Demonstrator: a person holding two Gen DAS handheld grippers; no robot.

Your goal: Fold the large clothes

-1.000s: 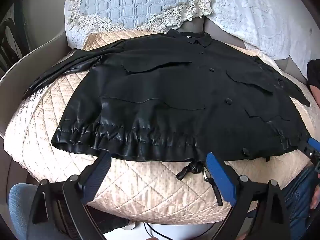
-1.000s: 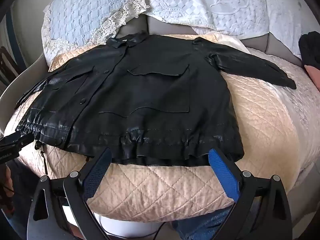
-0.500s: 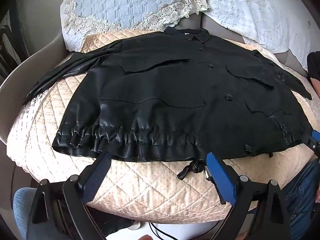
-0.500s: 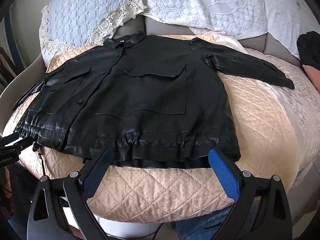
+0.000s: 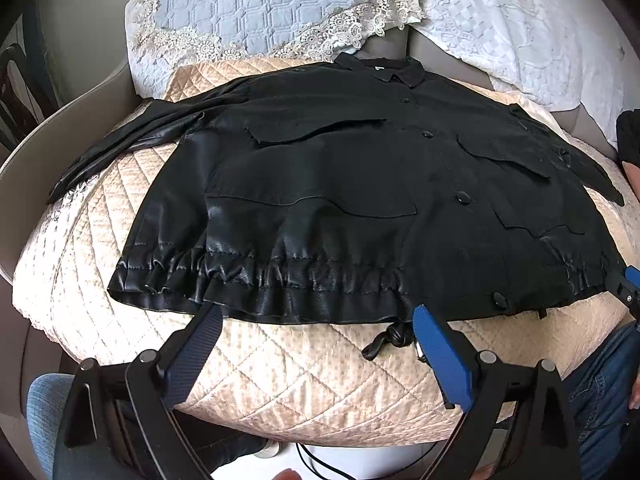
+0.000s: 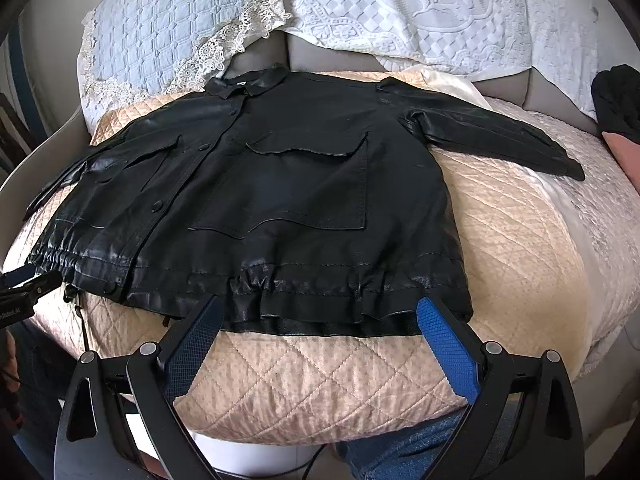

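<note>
Both grippers have edged closer to the black jacket's (image 5: 340,200) gathered hem since a second ago. Left gripper (image 5: 316,336) hovers at the hem's near edge with its jaws spread wide, holding nothing; a knotted drawcord (image 5: 386,340) dangles just inside its blue finger. Right gripper (image 6: 318,320) sits at the hem too, likewise spread and empty. That jacket lies flat, front up, sleeves out, on a beige quilted cushion (image 6: 312,384), collar toward the lace-edged pillows (image 5: 256,4) behind it.
</note>
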